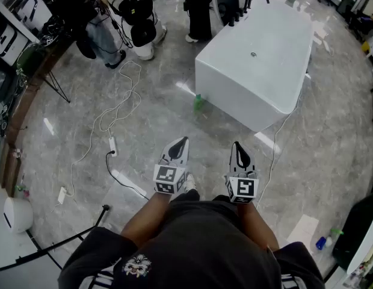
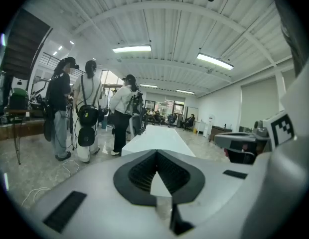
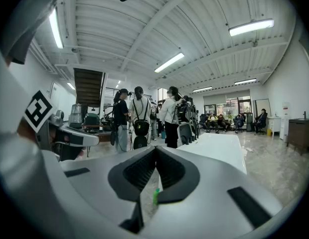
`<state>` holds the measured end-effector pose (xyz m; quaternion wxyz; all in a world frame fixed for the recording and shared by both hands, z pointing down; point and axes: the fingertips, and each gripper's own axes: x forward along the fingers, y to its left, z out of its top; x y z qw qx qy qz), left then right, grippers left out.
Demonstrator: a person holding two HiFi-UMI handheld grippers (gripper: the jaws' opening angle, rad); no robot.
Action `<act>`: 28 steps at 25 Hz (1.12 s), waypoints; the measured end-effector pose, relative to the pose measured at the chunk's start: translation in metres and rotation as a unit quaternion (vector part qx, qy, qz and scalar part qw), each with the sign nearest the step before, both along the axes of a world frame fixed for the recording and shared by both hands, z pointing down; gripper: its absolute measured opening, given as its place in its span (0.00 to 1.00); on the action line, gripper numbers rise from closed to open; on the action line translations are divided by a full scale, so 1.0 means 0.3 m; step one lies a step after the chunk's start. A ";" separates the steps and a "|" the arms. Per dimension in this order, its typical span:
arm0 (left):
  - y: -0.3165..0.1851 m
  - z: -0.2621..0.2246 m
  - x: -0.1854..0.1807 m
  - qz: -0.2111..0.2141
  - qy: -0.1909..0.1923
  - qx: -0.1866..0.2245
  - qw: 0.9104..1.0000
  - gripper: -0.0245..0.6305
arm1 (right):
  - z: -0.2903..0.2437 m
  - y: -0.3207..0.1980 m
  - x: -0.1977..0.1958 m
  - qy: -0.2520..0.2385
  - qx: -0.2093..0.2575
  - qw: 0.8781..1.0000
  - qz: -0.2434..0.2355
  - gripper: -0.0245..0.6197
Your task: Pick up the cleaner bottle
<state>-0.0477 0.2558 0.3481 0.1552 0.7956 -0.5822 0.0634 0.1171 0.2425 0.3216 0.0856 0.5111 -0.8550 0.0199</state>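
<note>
Step in hand: approach to the bottle; I have hold of nothing yet.

- Cable (image 1: 117, 110) and power strip (image 1: 112, 144): loose on the floor (image 1: 150, 122), left of my path. I judge them a snag risk only if I drift left.
- Left tongs (image 1: 181, 142): closed tip to tip, empty, held near my body.
- Cleaner bottle (image 1: 199, 103): small, green, seemingly upright on the floor at the near left corner of the bathtub (image 1: 228, 95), well apart from both tongs.
- Right tongs (image 1: 240, 146): also closed, empty.

Next move, as I judge it: advance, lower one tongs and open it before reaching.

Room: bare floor lies ahead. The bathtub wall stands just beside the bottle on its right, so the near left side is freest.
</note>
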 end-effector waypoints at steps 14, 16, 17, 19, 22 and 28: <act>-0.372 0.054 -0.094 0.030 -0.004 -0.001 1.000 0.05 | 0.051 -0.393 -0.083 0.012 -0.002 1.000 0.022 0.06; -0.446 0.072 -0.091 0.033 -0.007 -0.006 0.999 0.05 | 0.072 -0.460 -0.081 0.005 -0.009 1.000 0.022 0.06; -0.492 0.082 -0.087 0.033 -0.009 -0.008 0.999 0.05 | 0.083 -0.501 -0.078 0.004 -0.013 1.000 0.022 0.06; -0.588 0.101 -0.075 0.033 -0.013 -0.013 0.999 0.05 | 0.110 -0.588 -0.064 0.002 -0.023 0.999 0.022 0.06; -0.712 0.115 -0.050 0.025 -0.014 -0.020 0.999 0.05 | 0.146 -0.694 -0.032 -0.011 -0.042 0.999 0.027 0.06; -0.923 0.153 0.003 0.039 -0.026 -0.013 0.999 0.05 | 0.180 -0.901 -0.013 -0.014 -0.046 0.998 0.033 0.06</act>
